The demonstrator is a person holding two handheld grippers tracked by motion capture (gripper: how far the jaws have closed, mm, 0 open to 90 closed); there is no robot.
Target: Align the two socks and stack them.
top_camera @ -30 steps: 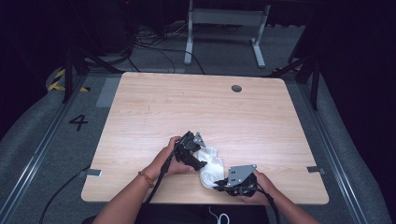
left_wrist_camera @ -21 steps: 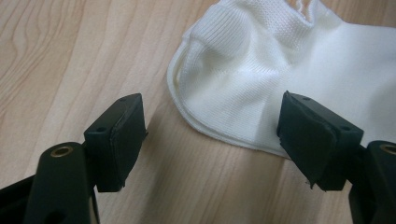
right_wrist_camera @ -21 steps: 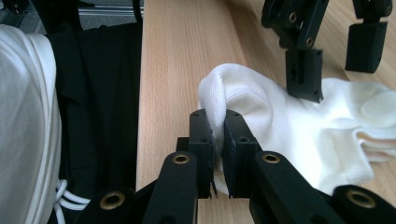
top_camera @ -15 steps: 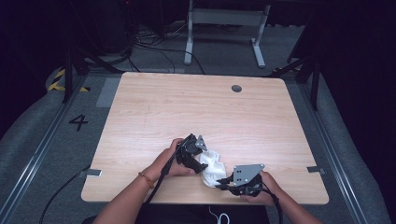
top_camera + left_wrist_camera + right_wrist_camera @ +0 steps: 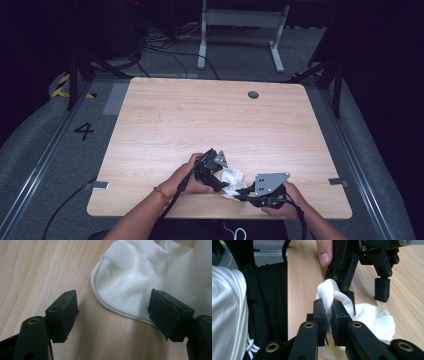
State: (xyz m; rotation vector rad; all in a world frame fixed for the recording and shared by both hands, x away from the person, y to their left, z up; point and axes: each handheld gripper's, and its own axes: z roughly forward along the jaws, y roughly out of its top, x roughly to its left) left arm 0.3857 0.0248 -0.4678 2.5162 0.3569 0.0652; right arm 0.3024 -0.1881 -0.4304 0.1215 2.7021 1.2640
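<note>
nearest to us, at the front edge of the wooden table [image 5: 190,120], our right gripper [image 5: 246,196] has its jaws pressed together on a fold of the white sock [image 5: 232,178]. in the right gripper view the two black pads [image 5: 321,315] pinch the knit fabric between them, and the pinched part stands up as a small peak above the jaws, while the rest of the sock [image 5: 372,315] spreads on the wood beyond. to the left in that view the table edge drops away to dark clothing and a white cord.

just past it, our left gripper [image 5: 220,183] stands with its jaws spread wide. in the left gripper view one pad [image 5: 65,312] is over bare wood and the other is at the rim of the sock [image 5: 130,282], with nothing squeezed between them; whether that pad touches the cloth we cannot tell. the sock's rounded, ribbed edge lies flat on the table [image 5: 30,272] there. in the right gripper view the left gripper [image 5: 368,293] hangs over the sock with a thumb [image 5: 325,252] on its body.

farther off, the tabletop is bare wood up to a small round grommet [image 5: 253,94] near the far edge. beyond the table we see a grey floor with the number 4 [image 5: 84,131], cables and a metal frame [image 5: 240,20].
</note>
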